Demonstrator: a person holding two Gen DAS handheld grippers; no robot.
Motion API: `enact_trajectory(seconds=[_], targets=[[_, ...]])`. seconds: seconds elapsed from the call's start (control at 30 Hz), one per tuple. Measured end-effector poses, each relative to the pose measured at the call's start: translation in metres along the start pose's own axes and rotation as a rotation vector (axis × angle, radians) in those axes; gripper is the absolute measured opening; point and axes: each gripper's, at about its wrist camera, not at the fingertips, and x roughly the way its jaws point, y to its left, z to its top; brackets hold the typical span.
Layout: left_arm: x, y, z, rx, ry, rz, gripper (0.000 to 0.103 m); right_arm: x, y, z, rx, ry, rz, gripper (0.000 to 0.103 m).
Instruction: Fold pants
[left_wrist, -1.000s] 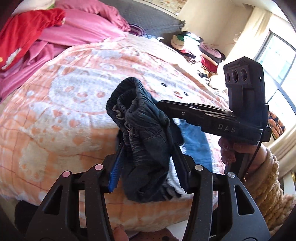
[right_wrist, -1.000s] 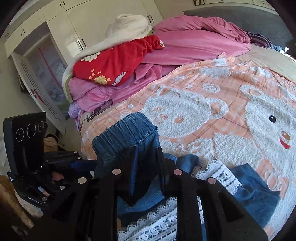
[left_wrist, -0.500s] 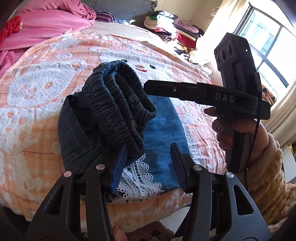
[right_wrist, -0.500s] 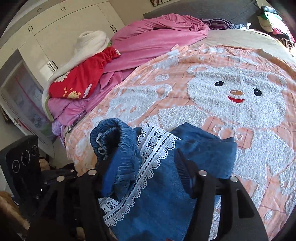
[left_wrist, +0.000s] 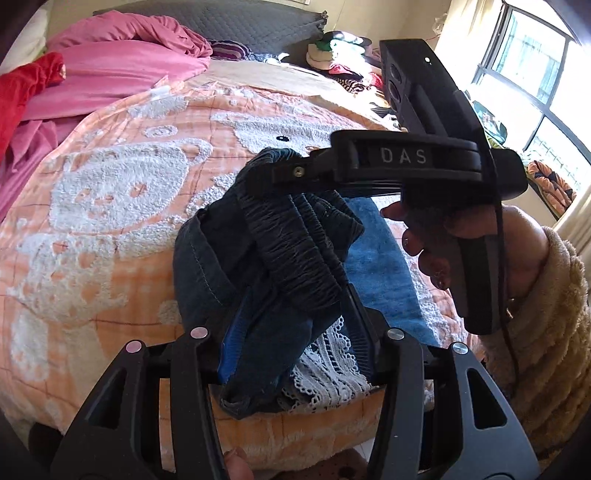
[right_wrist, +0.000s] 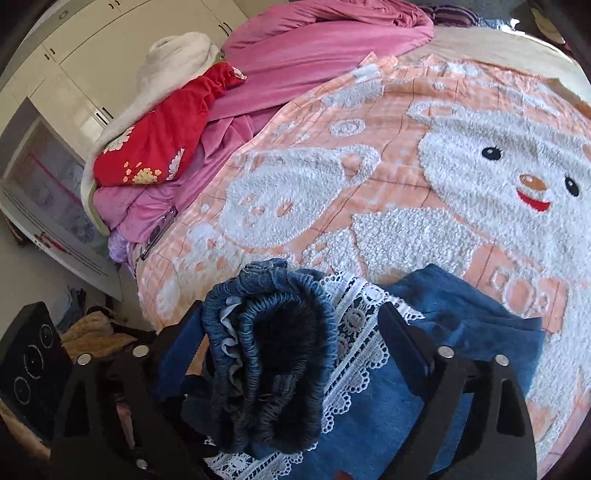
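Note:
The blue denim pants (left_wrist: 280, 266) with a gathered elastic waistband and white lace trim (left_wrist: 325, 373) lie bunched at the near edge of the bed. In the left wrist view my left gripper (left_wrist: 291, 347) has its fingers spread with the bunched denim between them. My right gripper (left_wrist: 280, 173) reaches in from the right above the waistband. In the right wrist view my right gripper (right_wrist: 291, 332) is open, its fingers wide on either side of the rolled waistband (right_wrist: 273, 350), and the pants leg (right_wrist: 461, 332) spreads out to the right.
An orange bedspread with white bears (right_wrist: 369, 177) covers the bed. Pink bedding (right_wrist: 317, 48) and a red garment (right_wrist: 166, 133) are piled at its far left. White cupboards (right_wrist: 74, 66) stand beyond. A window (left_wrist: 535, 81) and a heap of clothes (left_wrist: 340, 55) are at the right.
Both grippers held the bunched waistband raised a second ago and have opened. The pants have dropped onto the bed edge, and the waistband roll now lies loose between the spread fingers.

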Motion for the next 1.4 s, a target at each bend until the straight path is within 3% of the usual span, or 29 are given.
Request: enact_trajectory(seconds=[0.03,0.07,0.13,0.2,0.3,0.43,0.6,0.7,0.77,0.9,1.0,1.07,1.23,1.4], targets=[[0.004,-0.001,0.000,0.011,-0.009,0.007,0.042,0.004,-0.001,-0.001,0.009,0.018,0.017,0.056],[0.007,-0.003,0.000,0.020,-0.020,0.005,0.042,0.005,-0.002,-0.003,0.018,0.019,0.017,0.053],[0.011,-0.003,-0.001,0.019,-0.028,-0.030,0.031,0.002,0.001,-0.006,0.019,0.000,0.027,0.046],[0.008,0.000,-0.002,0.010,-0.028,-0.054,0.031,-0.007,0.006,-0.009,0.038,-0.027,0.071,0.040],[-0.013,0.005,0.000,-0.008,-0.049,-0.106,0.030,-0.027,0.021,-0.013,0.041,-0.087,0.115,0.040],[-0.039,0.002,0.004,-0.001,-0.078,-0.187,0.030,-0.057,0.021,-0.028,0.080,-0.155,0.099,0.040],[-0.017,-0.012,0.001,0.023,0.006,-0.225,0.030,-0.074,-0.016,-0.057,0.180,-0.174,0.003,0.042],[0.003,-0.019,-0.007,0.023,0.080,-0.240,0.030,-0.069,-0.037,-0.074,0.231,-0.144,-0.048,0.049],[0.010,-0.022,-0.012,0.025,0.110,-0.249,0.030,-0.068,-0.045,-0.082,0.240,-0.140,-0.098,0.064],[0.000,-0.022,-0.021,0.032,0.110,-0.253,0.032,-0.082,-0.048,-0.092,0.254,-0.177,-0.133,0.066],[-0.022,-0.014,-0.023,0.022,0.055,-0.222,0.039,-0.100,-0.036,-0.096,0.219,-0.226,-0.170,0.067],[-0.032,-0.005,-0.021,0.022,0.029,-0.160,0.040,-0.107,-0.020,-0.097,0.165,-0.244,-0.167,0.067],[-0.023,0.027,-0.012,-0.051,0.057,-0.009,0.040,-0.099,0.019,-0.101,0.037,-0.216,-0.136,0.067],[-0.010,0.030,-0.008,-0.029,0.083,0.045,0.040,-0.065,0.029,-0.110,-0.069,-0.117,-0.287,0.067]])
